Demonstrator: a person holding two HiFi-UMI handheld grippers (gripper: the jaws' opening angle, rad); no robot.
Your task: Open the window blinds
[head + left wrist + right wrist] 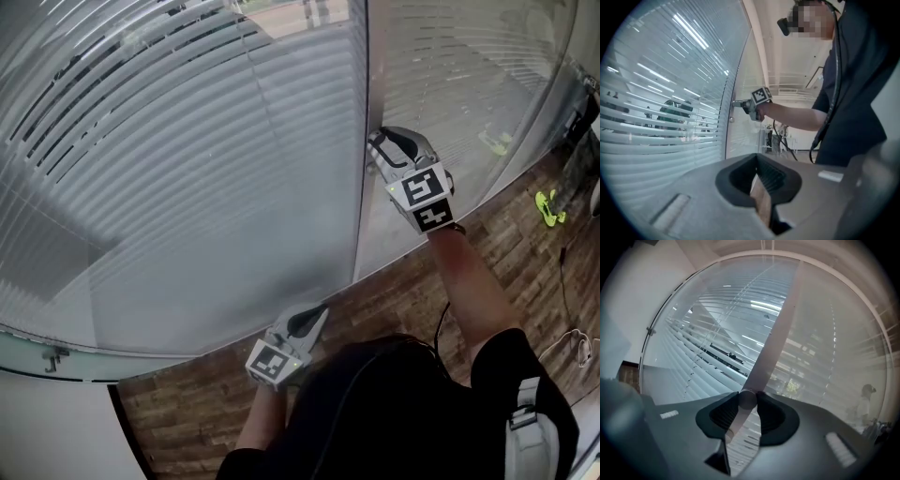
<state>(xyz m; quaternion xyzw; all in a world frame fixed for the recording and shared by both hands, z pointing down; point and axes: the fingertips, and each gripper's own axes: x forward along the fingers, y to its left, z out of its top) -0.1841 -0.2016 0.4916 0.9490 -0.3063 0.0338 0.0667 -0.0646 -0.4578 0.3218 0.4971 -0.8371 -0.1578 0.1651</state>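
The slatted blinds (pixel 187 187) hang closed behind a curved glass wall, split by a grey upright post (pixel 361 112). My right gripper (pixel 378 150) reaches level to that post. Its jaws are shut on a small round knob (pixel 747 399) that sticks out from the post. The left gripper view shows the same knob (pixel 735 102) at the right gripper's tips. My left gripper (pixel 319 319) hangs low near my body, apart from the glass. Its fingertips (pixel 759 161) meet with nothing between them.
Wooden flooring (pixel 412 300) runs along the foot of the glass. A yellow-green object (pixel 548 206) and loose cables (pixel 572 342) lie on it at the right. A small metal fitting (pixel 54 356) sits at the glass's lower left. Someone stands behind the blinds (pixel 672 112).
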